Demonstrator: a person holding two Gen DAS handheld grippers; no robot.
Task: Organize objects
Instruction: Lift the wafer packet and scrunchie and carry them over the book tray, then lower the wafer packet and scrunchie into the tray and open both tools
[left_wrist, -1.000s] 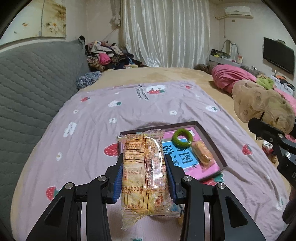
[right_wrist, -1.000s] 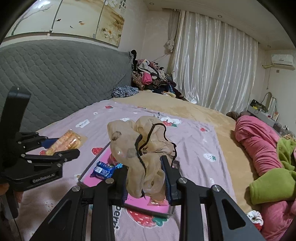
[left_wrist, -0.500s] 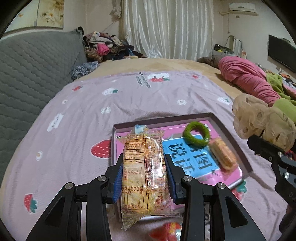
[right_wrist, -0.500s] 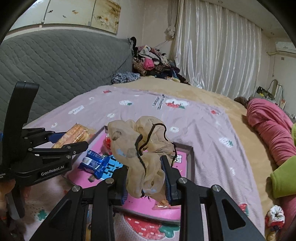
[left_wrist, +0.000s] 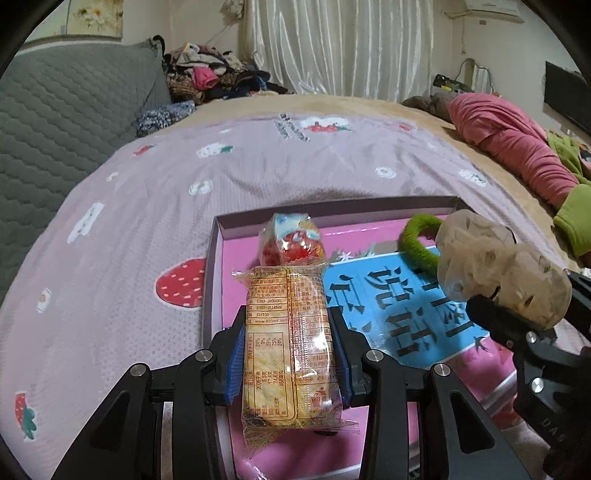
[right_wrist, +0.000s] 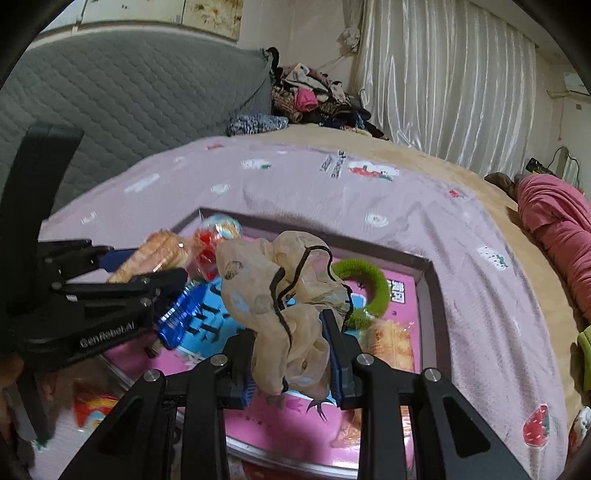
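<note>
Over the tray (left_wrist: 369, 205) at frame centre, our left gripper (left_wrist: 289, 354) clamps a snack pack (left_wrist: 288, 343), our right gripper (right_wrist: 291, 354) clamps a scrunchie (right_wrist: 284, 295); both remain unplaced.

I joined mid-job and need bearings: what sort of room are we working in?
Most likely a bedroom in a home: a bed under a lilac strawberry-print bedsheet, a grey quilted headboard, and a heap of clothes by the white floor-length curtains.
</note>
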